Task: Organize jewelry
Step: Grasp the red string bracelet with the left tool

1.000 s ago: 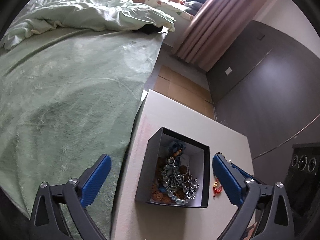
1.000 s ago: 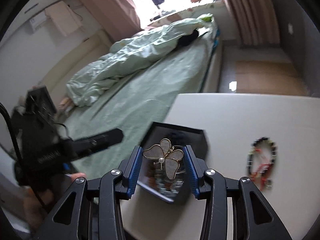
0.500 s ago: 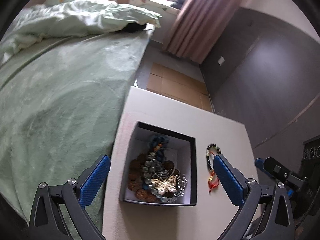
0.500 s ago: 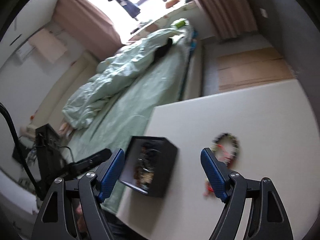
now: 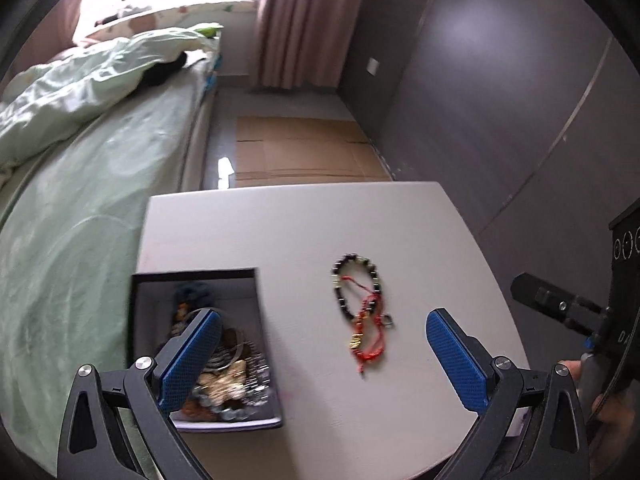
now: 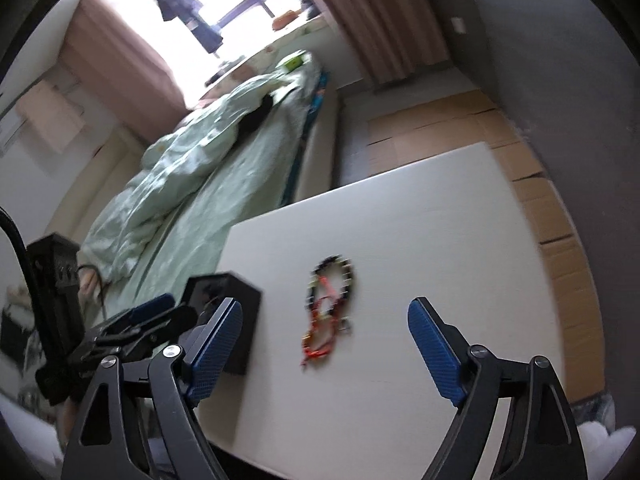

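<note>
- Left claw is spread wide, holding nothing, above the tabletop.
- Right claw likewise gapes empty.
- Beaded bracelet lies right of the jewelry box; the bed is left of the box.

Almost nothing legible shows. In the left wrist view, a black device at the right edge, beyond the white table, carries pale round symbols that cannot be made out as characters. Lower on the same dark housing stands a single pale letter resembling "D", cut off by the picture's rim. The right wrist view holds no readable text.
</note>
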Demonstrator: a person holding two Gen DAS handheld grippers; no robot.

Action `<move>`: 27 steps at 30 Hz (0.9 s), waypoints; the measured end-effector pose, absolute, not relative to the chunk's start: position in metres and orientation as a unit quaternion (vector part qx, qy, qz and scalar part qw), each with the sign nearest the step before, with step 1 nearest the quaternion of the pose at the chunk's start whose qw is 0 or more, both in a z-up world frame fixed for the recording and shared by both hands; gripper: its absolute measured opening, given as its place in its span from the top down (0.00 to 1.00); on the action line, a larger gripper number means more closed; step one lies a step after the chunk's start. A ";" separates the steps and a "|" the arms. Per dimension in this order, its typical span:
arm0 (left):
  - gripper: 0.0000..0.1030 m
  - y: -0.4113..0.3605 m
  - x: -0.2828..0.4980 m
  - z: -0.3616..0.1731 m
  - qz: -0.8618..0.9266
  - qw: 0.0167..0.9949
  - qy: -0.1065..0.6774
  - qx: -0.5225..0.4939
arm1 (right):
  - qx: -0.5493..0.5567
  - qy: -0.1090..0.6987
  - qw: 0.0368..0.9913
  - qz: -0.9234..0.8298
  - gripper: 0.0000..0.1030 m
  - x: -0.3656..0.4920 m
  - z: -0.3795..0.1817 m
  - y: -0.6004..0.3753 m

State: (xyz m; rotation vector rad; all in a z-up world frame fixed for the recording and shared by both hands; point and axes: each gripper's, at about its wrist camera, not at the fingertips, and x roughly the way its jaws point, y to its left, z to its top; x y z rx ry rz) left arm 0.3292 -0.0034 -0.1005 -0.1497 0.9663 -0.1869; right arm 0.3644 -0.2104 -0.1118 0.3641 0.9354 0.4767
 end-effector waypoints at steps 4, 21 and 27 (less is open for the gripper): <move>0.06 -0.020 0.341 -0.105 -0.104 0.871 0.477 -0.055 | 0.190 0.444 0.850 0.209 0.08 0.366 -0.114 -0.228; 0.58 -0.058 0.371 -0.158 -0.128 0.825 0.550 -0.021 | 0.210 0.484 0.833 0.164 0.08 0.377 -0.139 -0.257; 0.67 -0.058 0.381 -0.173 -0.123 0.820 0.558 -0.024 | 0.216 0.483 0.832 0.167 0.09 0.378 -0.141 -0.257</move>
